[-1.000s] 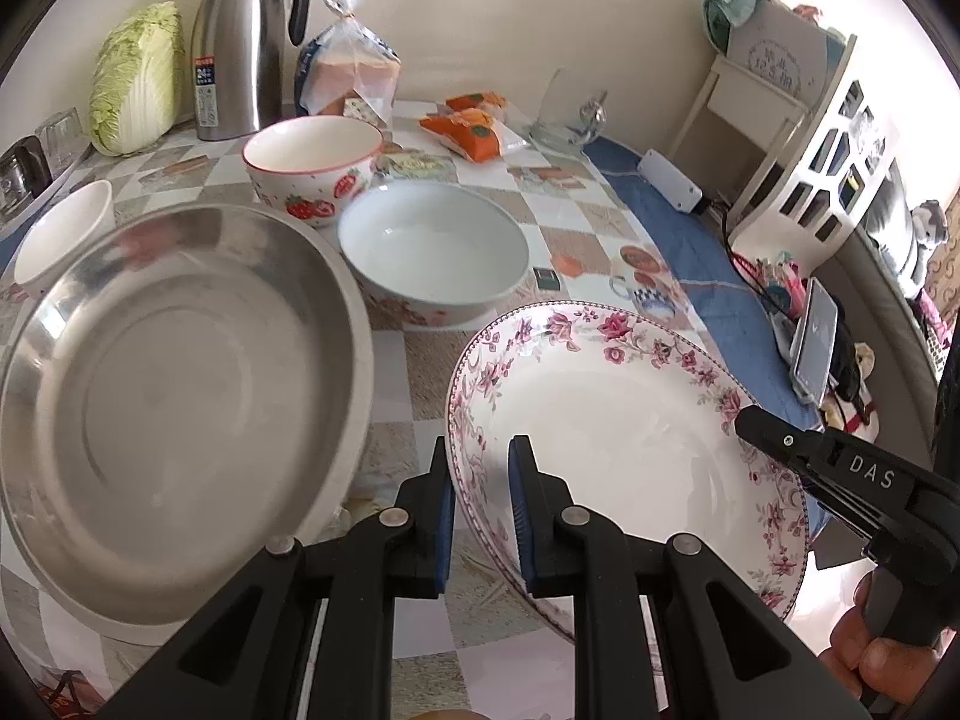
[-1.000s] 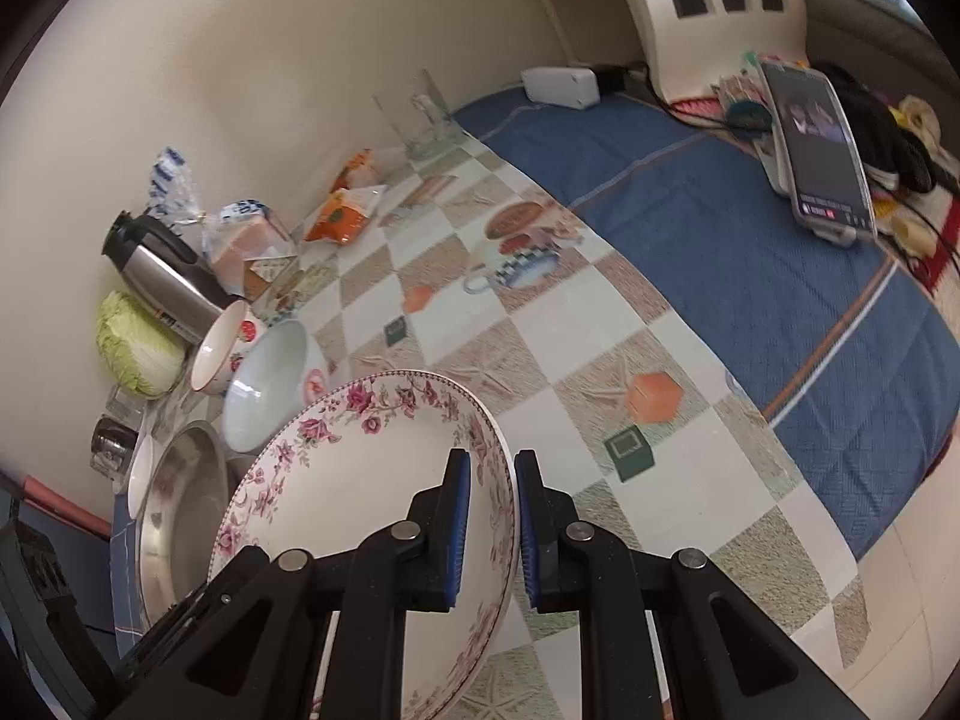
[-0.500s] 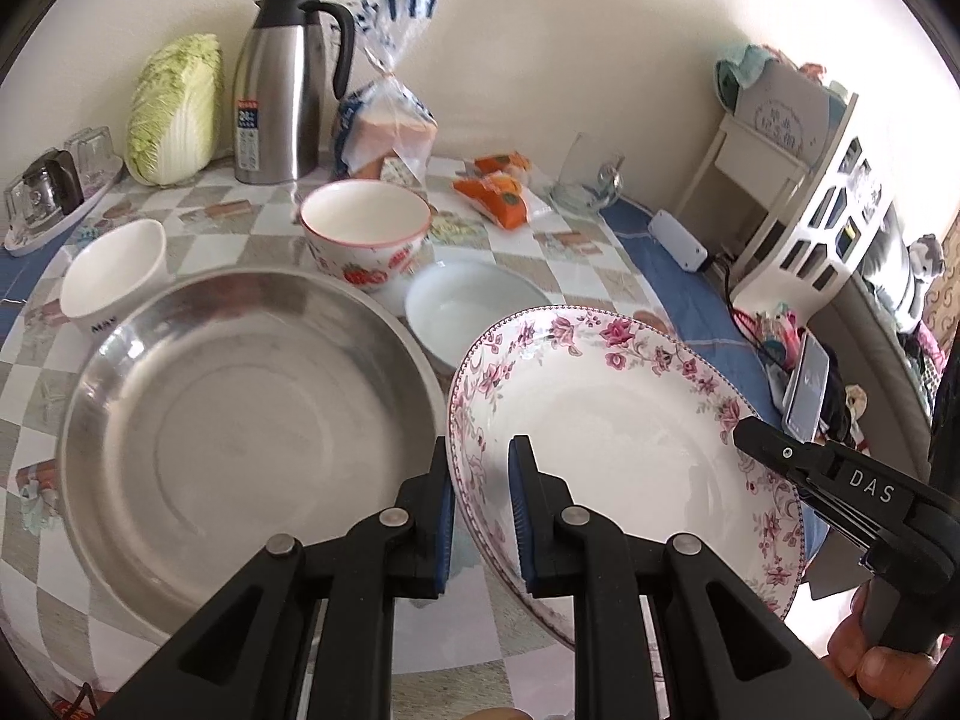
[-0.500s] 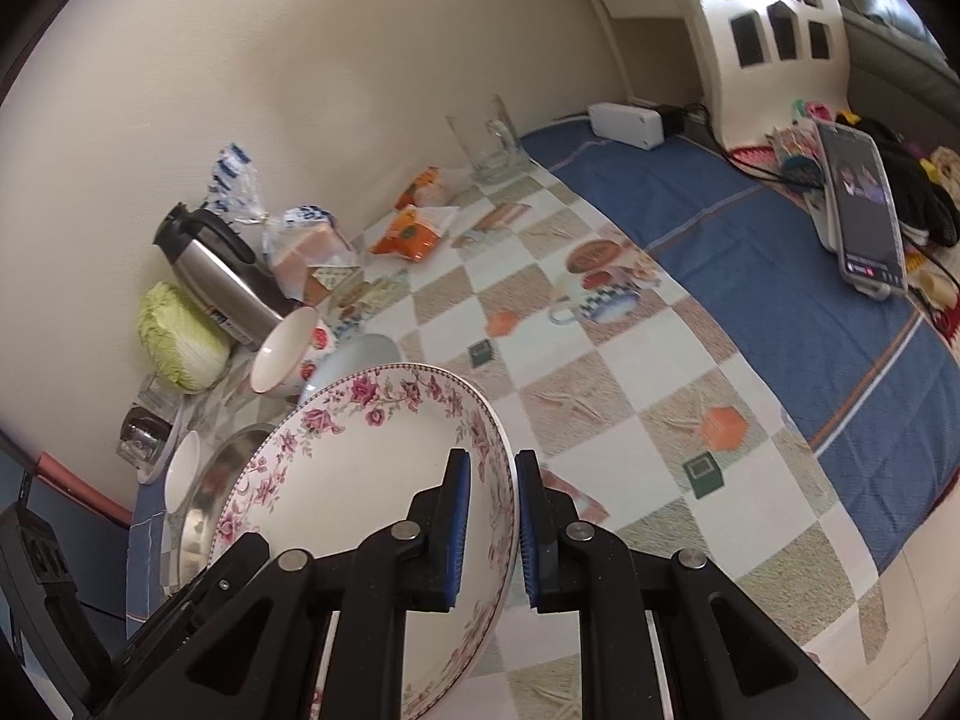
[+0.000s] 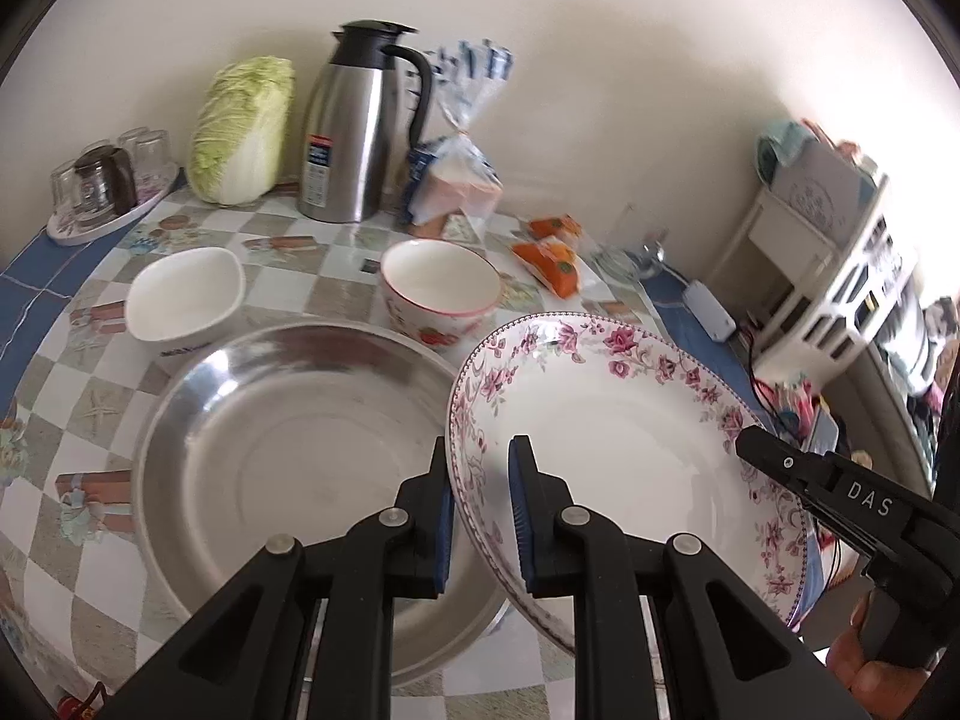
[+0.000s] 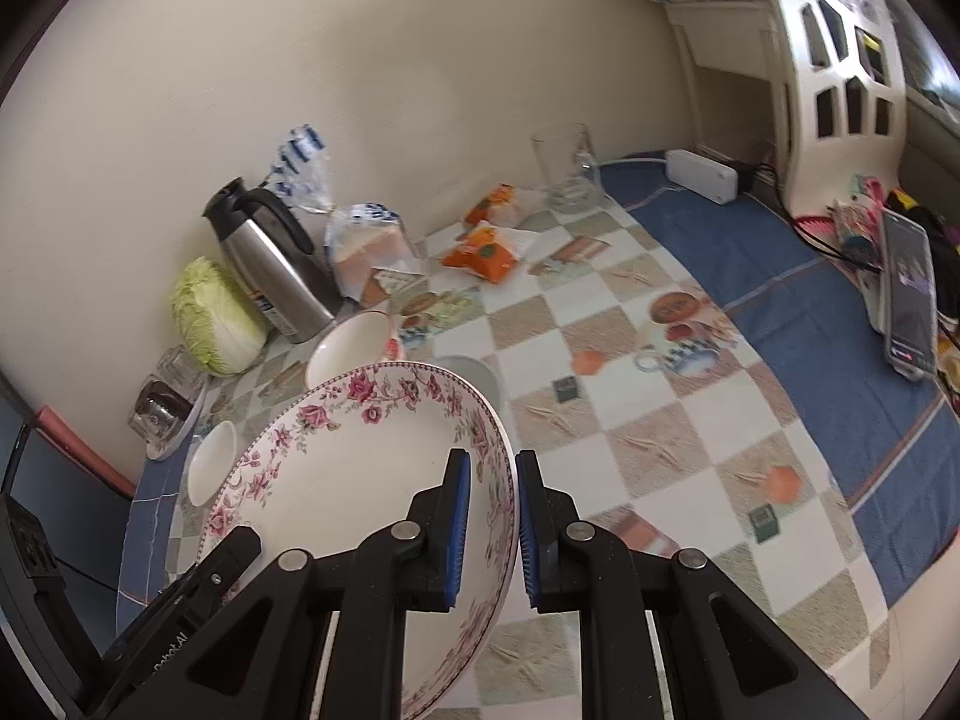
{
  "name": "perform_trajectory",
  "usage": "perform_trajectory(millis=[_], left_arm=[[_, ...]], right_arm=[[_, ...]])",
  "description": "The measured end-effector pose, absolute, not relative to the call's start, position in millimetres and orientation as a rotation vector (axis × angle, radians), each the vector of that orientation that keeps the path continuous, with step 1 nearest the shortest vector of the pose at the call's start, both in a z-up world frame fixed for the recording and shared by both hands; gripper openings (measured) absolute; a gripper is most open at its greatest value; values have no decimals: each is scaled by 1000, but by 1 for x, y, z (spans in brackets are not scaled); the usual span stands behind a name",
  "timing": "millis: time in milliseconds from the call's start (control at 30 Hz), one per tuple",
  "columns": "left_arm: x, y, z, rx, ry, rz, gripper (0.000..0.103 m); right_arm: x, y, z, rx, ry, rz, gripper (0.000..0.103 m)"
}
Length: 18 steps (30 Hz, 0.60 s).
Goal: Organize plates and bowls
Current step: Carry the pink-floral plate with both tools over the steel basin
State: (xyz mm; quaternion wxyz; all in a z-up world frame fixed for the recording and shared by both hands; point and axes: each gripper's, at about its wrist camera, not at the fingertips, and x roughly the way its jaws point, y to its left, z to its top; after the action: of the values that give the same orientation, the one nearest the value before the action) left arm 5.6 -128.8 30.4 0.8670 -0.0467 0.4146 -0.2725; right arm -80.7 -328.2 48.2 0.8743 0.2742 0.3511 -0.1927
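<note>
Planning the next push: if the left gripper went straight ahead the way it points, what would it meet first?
Holding the floral-rimmed plate, the left gripper points toward the strawberry-patterned bowl; probably that comes first, though height above it is unclear.

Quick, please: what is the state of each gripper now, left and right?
Left gripper: closed on the rim of the floral plate.
Right gripper: closed on the opposite rim of the same plate.

Floral plate (image 5: pixel 612 420): near rim hidden behind left gripper (image 5: pixel 480 510); it covered the steel basin's (image 5: pixel 288 450) right edge. White bowl (image 6: pixel 474 372): mostly concealed behind plate. Thermos (image 5: pixel 354 126) label print: too small to read. Bread bag (image 5: pixel 456 180): blurred.
</note>
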Motion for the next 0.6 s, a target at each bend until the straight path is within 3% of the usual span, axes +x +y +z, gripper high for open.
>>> perform_trajectory(millis=[600], left_arm=[[47, -51, 39, -220, 847, -414, 18]], right_arm=[[-13, -266, 61, 504, 738, -237, 16]])
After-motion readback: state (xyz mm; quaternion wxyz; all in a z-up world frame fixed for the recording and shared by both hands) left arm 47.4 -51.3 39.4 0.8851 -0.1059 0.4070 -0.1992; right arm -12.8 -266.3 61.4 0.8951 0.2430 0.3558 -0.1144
